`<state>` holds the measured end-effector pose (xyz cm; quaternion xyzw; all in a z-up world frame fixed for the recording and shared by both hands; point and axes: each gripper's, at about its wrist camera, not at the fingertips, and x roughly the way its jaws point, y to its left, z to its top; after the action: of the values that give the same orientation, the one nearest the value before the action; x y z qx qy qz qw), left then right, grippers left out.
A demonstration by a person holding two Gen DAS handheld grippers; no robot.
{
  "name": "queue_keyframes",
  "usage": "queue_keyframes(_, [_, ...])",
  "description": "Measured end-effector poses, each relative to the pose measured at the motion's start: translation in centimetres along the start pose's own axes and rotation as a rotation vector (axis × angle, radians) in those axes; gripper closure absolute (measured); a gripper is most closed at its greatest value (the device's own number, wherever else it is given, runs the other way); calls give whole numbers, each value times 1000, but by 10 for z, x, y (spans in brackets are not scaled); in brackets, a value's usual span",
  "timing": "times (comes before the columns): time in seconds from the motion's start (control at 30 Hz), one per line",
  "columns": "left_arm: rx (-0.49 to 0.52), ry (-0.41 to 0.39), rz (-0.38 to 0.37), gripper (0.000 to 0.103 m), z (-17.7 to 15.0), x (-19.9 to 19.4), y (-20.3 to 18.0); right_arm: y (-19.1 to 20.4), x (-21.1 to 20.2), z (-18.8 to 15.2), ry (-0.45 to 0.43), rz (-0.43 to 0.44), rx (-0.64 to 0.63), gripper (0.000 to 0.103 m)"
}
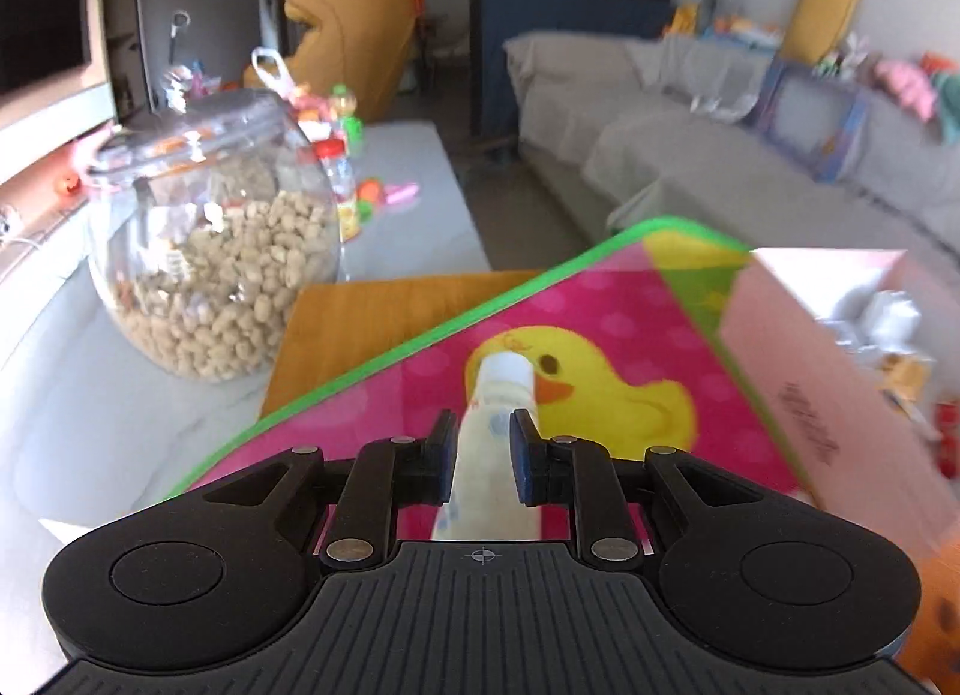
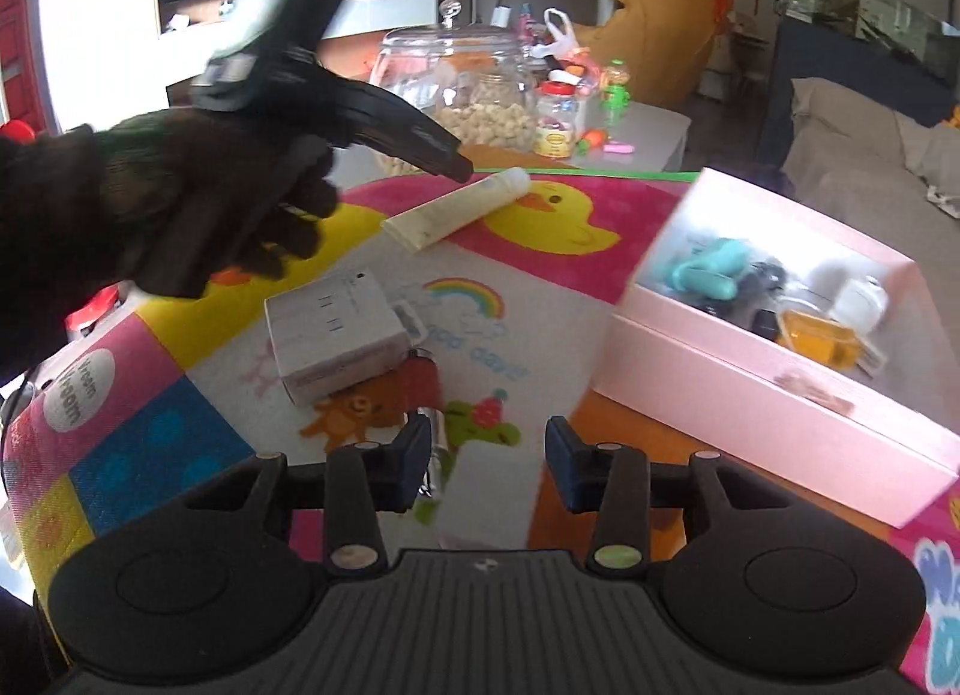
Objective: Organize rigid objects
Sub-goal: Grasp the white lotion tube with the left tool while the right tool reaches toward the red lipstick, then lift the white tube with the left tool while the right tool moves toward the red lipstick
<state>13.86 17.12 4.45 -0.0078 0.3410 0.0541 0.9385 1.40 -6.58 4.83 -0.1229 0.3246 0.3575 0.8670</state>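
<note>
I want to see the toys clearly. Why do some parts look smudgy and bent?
Left wrist view: the pink box edge and the mat smear with motion blur, and the sofa curves from the fisheye lens. Right wrist view: the gloved hand is blurred, and the window glares white.

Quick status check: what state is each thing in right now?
cream tube: capped, clamped by left gripper
left gripper: shut on cream tube
right gripper: open, gripping nothing
pink box: open-topped, partly filled
glass jar: lid on, partly filled
white carton: closed, lying on mat
</note>
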Motion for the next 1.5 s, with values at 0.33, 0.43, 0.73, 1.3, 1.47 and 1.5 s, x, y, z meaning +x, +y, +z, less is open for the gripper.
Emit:
queue_keyframes(0.33, [-4, 98, -36, 70, -2, 31, -10, -22, -2, -13, 5, 15, 91, 52])
queue_keyframes(0.43, [-30, 109, -75, 73, -6, 22, -2, -22, 1, -16, 4, 15, 114, 51])
queue_keyframes(0.73, [-78, 72, -146, 73, -76, -61, 24, -30, -3, -30, -16, 1, 197, 35])
queue_keyframes(1.3, [-255, 89, -224, 74, -146, -144, 9, -25, 7, -32, 70, -230, 188, 34])
queue_keyframes(1.47, [-136, 87, -236, 74, -144, -141, -23, -29, -4, -44, 69, -190, 202, 28])
queue_keyframes(1.5, [-116, 89, -237, 74, -145, -142, -27, -28, -4, -45, 69, -181, 202, 25])
